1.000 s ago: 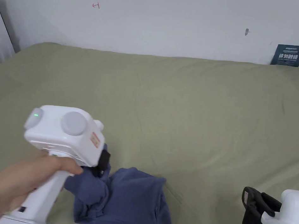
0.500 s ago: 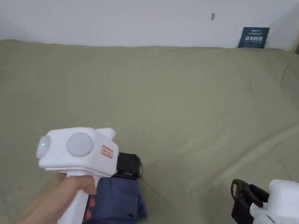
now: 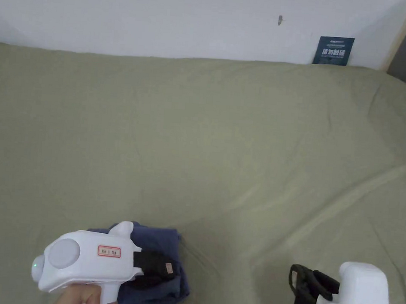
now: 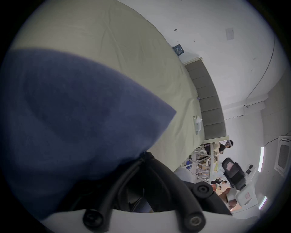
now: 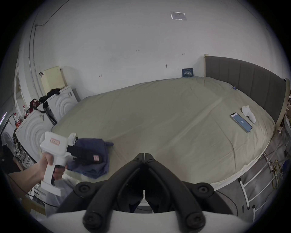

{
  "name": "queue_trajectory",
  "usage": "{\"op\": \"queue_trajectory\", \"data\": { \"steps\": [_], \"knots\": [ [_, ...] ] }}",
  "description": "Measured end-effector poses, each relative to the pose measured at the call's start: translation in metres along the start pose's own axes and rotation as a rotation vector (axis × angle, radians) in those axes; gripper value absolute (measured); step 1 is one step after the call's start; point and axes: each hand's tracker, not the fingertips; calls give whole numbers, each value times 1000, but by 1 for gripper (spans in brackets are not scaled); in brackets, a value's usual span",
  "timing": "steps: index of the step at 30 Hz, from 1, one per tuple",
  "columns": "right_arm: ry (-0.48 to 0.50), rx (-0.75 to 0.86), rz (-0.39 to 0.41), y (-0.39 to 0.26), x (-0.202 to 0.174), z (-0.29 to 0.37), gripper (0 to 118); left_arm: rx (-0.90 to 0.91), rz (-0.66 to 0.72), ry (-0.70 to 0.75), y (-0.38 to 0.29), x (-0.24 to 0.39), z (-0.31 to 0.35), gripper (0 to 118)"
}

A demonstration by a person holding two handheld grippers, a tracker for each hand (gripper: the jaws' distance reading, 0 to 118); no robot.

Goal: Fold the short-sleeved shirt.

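In the head view, a bunched dark blue short-sleeved cotton shirt is lying at the near left of a wide olive-green bed sheet. The white left gripper with black jaws is lying over the shirt, held by a hand at the near edge. Whether its jaws are pinching the cloth I cannot tell here. The white right gripper with black jaws is hovering at the near right, well apart from the shirt.

In the left gripper view, the shirt is covering most of the left side. The left gripper is showing its jaws closed together, and the cloth is lying just against their tips; a real grip I cannot confirm.

In the right gripper view, the right gripper is keeping its jaws closed tip to tip, with nothing between them, above the sheet. To the left, the shirt is resting near the bed's edge under the left gripper. At the far right, a blue-screened phone is lying on the sheet just beside a small white object.
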Motion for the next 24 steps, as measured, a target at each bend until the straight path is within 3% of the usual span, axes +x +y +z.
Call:
{"op": "queue_trajectory", "data": {
  "steps": [3, 9, 12, 15, 21, 22, 24],
  "knots": [
    [30, -36, 6, -2, -8, -10, 1, 12, -50, 31, 3, 17, 23, 0],
    [300, -177, -25, 8, -52, -68, 1, 96, -158, 95, 1, 27, 105, 0],
    [472, -276, -119, 12, -76, -116, 1, 162, -184, 230, 0, 13, 140, 0],
    [617, -370, -223, 13, -92, -164, 1, 166, -117, 264, 2, -9, 164, 0],
    [698, -496, -330, 0, -91, -235, 1, 172, -51, 301, 16, -60, 180, 0],
    [683, -546, -389, -6, -83, -246, 1, 161, -39, 280, 19, -67, 178, 0],
    [743, -573, -516, -18, -65, -258, 2, 143, -34, 229, 22, -78, 173, 0]
  ]
}}
